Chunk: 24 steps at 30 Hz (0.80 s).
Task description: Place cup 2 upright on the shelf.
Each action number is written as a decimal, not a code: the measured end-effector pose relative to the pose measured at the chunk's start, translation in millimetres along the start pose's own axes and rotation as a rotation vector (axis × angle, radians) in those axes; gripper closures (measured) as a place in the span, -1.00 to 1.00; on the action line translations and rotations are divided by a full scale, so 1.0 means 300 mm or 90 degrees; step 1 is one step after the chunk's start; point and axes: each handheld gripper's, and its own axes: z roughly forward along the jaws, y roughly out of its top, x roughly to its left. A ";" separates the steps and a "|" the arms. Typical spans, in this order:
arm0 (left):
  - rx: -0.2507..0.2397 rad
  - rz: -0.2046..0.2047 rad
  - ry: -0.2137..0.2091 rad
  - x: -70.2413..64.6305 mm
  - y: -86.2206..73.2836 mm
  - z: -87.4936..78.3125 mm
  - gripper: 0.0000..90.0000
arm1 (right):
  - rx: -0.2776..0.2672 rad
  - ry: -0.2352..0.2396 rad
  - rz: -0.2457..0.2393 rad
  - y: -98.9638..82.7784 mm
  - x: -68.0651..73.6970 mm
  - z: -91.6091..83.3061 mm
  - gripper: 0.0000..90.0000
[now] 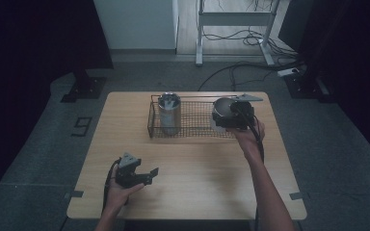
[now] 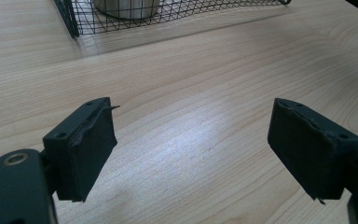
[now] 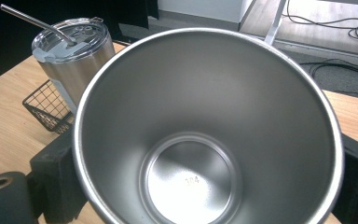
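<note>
Holding a steel cup point(image 3: 209, 135) in our right claw point(image 1: 231, 117), its jaws clamped on the cup's sides, we hover over the right end of the wire basket point(image 1: 192, 131), beside the lidded tumbler point(image 1: 169, 113). Our left claw point(image 1: 142, 177) rests empty and wide open over the desk point(image 1: 197, 168). Smooth steel might slip, or the cup could clip the basket's rim and tip.

Dim, soft high view with dark corners around the wooden table point(image 1: 197, 159); the gripper views are brighter, with glare on the steel cup point(image 3: 205, 140).
</note>
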 end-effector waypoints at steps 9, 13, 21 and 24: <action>-0.003 -0.003 -0.001 0.005 0.001 -0.005 -0.66 | 0.001 0.006 -0.004 0.018 0.008 0.028 -0.84; -0.006 -0.004 -0.003 0.008 0.002 -0.009 -0.66 | 0.007 0.005 -0.003 0.027 0.011 0.048 -0.84; -0.008 -0.005 -0.003 0.011 0.002 -0.013 -0.66 | 0.015 0.002 -0.003 0.034 0.015 0.086 -0.84; -0.008 -0.005 -0.004 0.011 0.002 -0.012 -0.66 | 0.014 -0.001 -0.004 0.041 0.011 0.097 -0.84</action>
